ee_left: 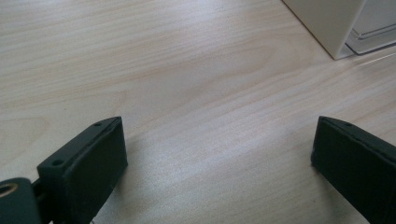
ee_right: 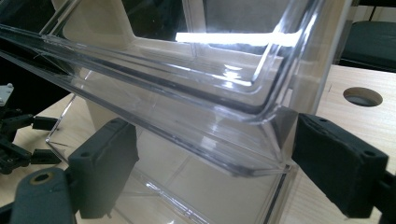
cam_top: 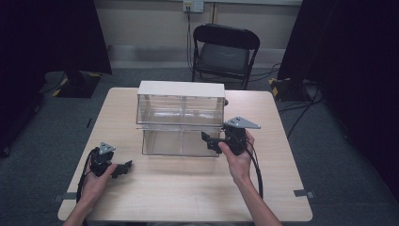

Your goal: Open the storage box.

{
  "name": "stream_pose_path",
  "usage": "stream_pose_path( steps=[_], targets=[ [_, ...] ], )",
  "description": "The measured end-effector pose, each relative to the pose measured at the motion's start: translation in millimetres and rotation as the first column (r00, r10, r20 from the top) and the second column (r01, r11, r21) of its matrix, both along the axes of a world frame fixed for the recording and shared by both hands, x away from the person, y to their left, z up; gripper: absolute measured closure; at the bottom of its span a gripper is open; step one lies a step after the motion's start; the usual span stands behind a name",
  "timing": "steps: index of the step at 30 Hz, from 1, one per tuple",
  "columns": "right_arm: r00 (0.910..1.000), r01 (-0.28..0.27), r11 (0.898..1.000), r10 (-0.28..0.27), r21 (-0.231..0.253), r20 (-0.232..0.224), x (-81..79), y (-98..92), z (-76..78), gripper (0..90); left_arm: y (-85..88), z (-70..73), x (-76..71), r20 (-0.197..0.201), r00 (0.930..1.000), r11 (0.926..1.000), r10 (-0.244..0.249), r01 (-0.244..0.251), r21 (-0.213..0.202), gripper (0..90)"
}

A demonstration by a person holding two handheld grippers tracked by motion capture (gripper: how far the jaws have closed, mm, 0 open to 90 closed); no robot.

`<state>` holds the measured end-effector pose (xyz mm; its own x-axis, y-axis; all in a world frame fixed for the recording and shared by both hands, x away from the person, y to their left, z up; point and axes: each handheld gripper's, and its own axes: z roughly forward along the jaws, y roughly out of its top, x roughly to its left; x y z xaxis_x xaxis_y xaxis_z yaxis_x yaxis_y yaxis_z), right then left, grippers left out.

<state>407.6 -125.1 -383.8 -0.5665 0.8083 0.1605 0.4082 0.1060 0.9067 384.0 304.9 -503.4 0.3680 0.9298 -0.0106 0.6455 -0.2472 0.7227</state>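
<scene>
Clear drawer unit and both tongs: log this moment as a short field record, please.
Object: clear drawer unit, two tiers, white top, mid-table
Right tongs: open, at the lower drawer's right front corner, jaws either side of the clear edge
Left tongs: open, empty, low over the table, apart from the unit
Contents: none visible
Background: black folding chair

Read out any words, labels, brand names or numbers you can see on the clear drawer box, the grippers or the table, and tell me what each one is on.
No readable text.
Drawer box: clear plastic and a plain white top, no label.
Left gripper and right gripper: plain black, no markings.
Table: bare wood grain.
Wall socket: too small to tell.
</scene>
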Motion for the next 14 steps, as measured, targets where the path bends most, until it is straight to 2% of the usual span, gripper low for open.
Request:
stream_pose_path(
  steps=[14],
  targets=[
    [1.0,-0.001,1.0,0.001,-0.002,0.0,-0.6,0.1,0.0,13.8,0.0,0.0,0.1,0.0,1.0,1.0,0.0,0.0,0.001,2.9]
  ],
)
